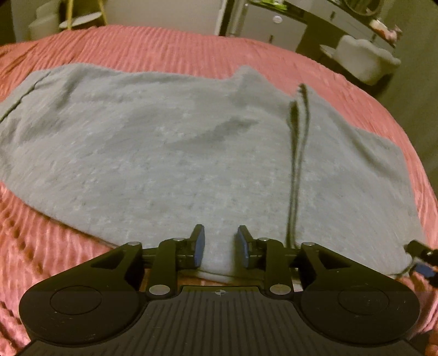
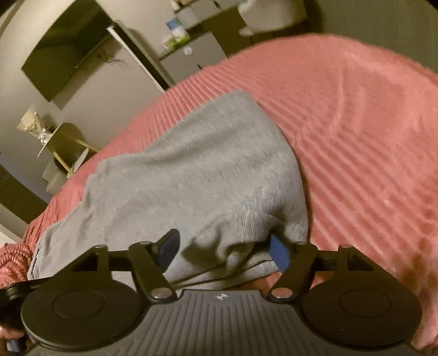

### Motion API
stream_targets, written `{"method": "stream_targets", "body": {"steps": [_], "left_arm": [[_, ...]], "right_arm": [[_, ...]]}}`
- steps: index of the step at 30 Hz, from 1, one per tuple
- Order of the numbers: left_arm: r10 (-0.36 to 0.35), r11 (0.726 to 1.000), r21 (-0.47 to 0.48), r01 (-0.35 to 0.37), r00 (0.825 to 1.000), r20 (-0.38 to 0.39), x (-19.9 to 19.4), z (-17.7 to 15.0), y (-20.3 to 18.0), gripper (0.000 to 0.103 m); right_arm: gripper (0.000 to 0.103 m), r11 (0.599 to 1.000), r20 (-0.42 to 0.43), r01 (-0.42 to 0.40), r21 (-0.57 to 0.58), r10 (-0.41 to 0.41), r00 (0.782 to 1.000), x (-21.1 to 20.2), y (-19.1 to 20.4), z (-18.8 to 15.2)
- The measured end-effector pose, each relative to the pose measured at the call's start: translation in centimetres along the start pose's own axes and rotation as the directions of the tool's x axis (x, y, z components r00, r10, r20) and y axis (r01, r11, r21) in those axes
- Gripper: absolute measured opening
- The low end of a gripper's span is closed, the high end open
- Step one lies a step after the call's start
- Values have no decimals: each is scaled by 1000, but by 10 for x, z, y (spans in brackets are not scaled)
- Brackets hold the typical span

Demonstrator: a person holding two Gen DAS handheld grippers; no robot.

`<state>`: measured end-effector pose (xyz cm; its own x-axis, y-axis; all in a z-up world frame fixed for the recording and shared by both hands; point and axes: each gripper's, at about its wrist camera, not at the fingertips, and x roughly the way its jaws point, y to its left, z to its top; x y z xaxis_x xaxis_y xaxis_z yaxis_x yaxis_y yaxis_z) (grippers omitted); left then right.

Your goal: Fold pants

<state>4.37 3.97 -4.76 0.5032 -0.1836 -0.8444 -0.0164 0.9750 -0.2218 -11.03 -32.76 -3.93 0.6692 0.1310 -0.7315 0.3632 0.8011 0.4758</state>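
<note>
Grey sweatpants (image 1: 191, 142) lie spread flat on a pink ribbed bedspread (image 1: 153, 46). A dark drawstring (image 1: 297, 153) trails across them on the right. My left gripper (image 1: 221, 243) sits at the pants' near edge; its blue pads stand apart, with grey cloth lying between them and not pinched. In the right wrist view the pants (image 2: 197, 175) are bunched in a mound. My right gripper (image 2: 224, 249) straddles their near corner with its jaws wide. One fingertip (image 2: 277, 246) is tucked partly under the cloth edge, and the other stands clear of the cloth. The right gripper (image 1: 421, 257) also shows at the left wrist view's right edge.
The bedspread (image 2: 356, 137) stretches bare to the right of the pants. Beyond the bed stand a white tufted chair (image 1: 364, 60), a grey dresser (image 1: 276, 24) and a small round table with gold legs (image 1: 82, 19). A dark screen (image 2: 65, 54) hangs on the wall.
</note>
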Motion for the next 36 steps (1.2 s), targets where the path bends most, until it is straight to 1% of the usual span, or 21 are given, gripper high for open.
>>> {"method": "stream_targets", "body": {"steps": [1, 3, 4, 6, 7, 9, 11, 12, 14, 15, 16, 18, 19, 21, 23, 24, 27, 28, 32, 35, 36], "left_arm": [[-1, 1000, -15, 1, 1000, 4, -1, 1, 5, 34], [1, 999, -40, 0, 1000, 20, -5, 2, 17, 43], [0, 998, -59, 2, 999, 34, -8, 2, 25, 46], [-18, 994, -106, 24, 998, 63, -14, 3, 44, 62], [-47, 989, -137, 58, 995, 87, -18, 4, 59, 64], [-103, 969, -210, 129, 986, 130, -24, 6, 90, 75], [-114, 942, -289, 168, 974, 196, -31, 8, 126, 77], [-119, 929, -318, 189, 967, 227, -34, 7, 143, 82], [-131, 895, -382, 230, 955, 267, -37, 7, 174, 87], [-130, 875, -418, 245, 950, 284, -36, 7, 189, 87], [-143, 848, -451, 278, 940, 310, -34, 6, 204, 86], [-184, 780, -508, 366, 910, 373, -27, 5, 226, 86], [-211, 740, -533, 410, 894, 395, -21, 5, 236, 86], [-256, 672, -572, 471, 872, 418, -10, 7, 251, 83], [-268, 637, -611, 469, 879, 396, -5, 10, 261, 77], [-277, 629, -611, 482, 872, 402, -7, 9, 263, 78], [-278, 622, -608, 493, 865, 417, -12, 2, 274, 77], [-287, 614, -605, 507, 857, 427, -13, -1, 278, 77], [-296, 589, -619, 519, 852, 433, -20, -9, 285, 76], [-265, 620, -598, 508, 853, 451, -31, -11, 287, 80], [-241, 634, -606, 481, 867, 436, -32, -10, 287, 80]], "right_arm": [[70, 1000, 4, 6, 25, -7, 1000, 2, -6, 2], [68, 998, 45, 9, 63, -12, 999, -4, -9, 4], [67, 998, 54, 34, 43, -37, 998, -7, -6, 4], [67, 995, 67, 98, -26, -96, 993, -11, 7, 2], [69, 990, 84, 124, -73, -118, 989, -15, 14, 0], [87, 975, 140, 171, -141, -151, 979, -24, 26, -5], [89, 972, 173, 158, -175, -127, 977, -33, 32, -6], [89, 973, 171, 132, -187, -100, 980, -36, 35, -6], [91, 973, 158, 99, -209, -67, 985, -37, 44, -7], [92, 969, 151, 105, -225, -71, 986, -35, 49, -8], [92, 965, 145, 111, -238, -77, 986, -32, 54, -10], [92, 960, 116, 109, -258, -81, 990, -21, 63, -9], [92, 959, 104, 109, -262, -84, 991, -16, 66, -10], [92, 957, 88, 102, -272, -81, 993, -10, 74, -12], [92, 953, 74, 96, -286, -78, 994, -7, 80, -13], [92, 951, 66, 95, -296, -79, 995, -5, 84, -13], [92, 946, 68, 92, -312, -74, 995, -6, 93, -16], [92, 946, 70, 94, -309, -75, 995, -5, 93, -15], [93, 950, 77, 104, -293, -86, 993, 0, 90, -12], [93, 947, 79, 123, -297, -104, 991, 7, 89, -13], [93, 945, 76, 129, -300, -112, 991, 8, 88, -13]]}}
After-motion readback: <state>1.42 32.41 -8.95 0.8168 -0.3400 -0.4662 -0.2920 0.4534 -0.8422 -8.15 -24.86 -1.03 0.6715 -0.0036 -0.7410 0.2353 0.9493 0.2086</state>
